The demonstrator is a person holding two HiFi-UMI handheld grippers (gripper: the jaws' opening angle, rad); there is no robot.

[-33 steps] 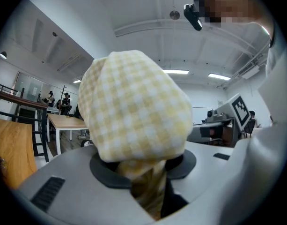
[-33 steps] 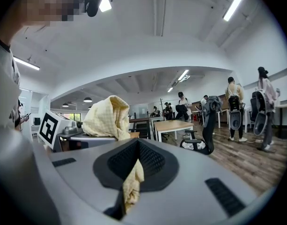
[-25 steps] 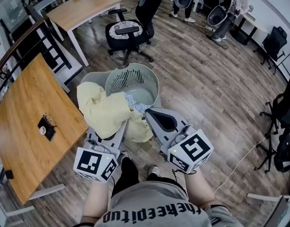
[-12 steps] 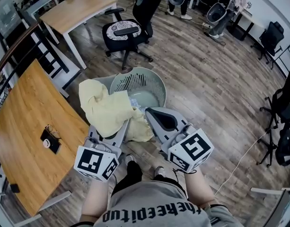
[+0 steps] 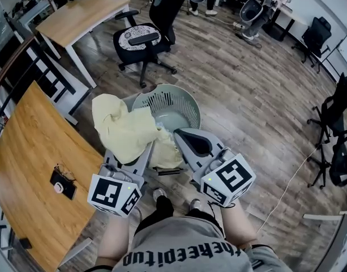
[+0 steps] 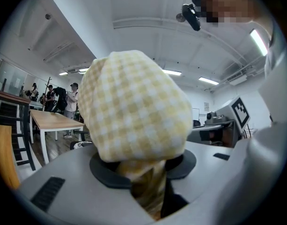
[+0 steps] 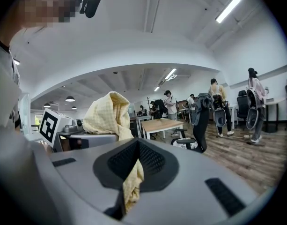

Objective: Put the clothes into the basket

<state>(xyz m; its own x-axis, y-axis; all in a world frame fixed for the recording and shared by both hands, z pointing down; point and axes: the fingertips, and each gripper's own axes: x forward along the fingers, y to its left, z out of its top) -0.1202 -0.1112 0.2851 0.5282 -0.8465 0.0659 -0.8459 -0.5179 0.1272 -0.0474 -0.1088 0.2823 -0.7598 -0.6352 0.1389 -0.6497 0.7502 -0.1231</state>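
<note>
A pale yellow checked garment (image 5: 125, 132) hangs bunched between both grippers. In the head view its folds hide the tips of my left gripper (image 5: 140, 152). In the left gripper view the cloth (image 6: 134, 111) bulges over the left gripper (image 6: 145, 182), whose jaws are shut on a fold. My right gripper (image 5: 178, 136) pinches the garment's other edge, and a yellow strip (image 7: 130, 182) shows in the right gripper (image 7: 129, 172). The pale green perforated basket (image 5: 181, 95) stands on the floor just beyond the grippers. A light patterned cloth (image 5: 161, 124) lies inside it.
A wooden table (image 5: 31, 152) with glasses and a small device (image 5: 63, 181) is close on the left. An office chair (image 5: 140, 38) and a second table (image 5: 77, 16) stand beyond the basket. Black chairs (image 5: 334, 123) and a floor cable (image 5: 292, 186) are to the right.
Both grippers have moved forward a little with the person, still holding the yellow garment. The left table has slid back in view; the basket lies slightly nearer under the cloth.
</note>
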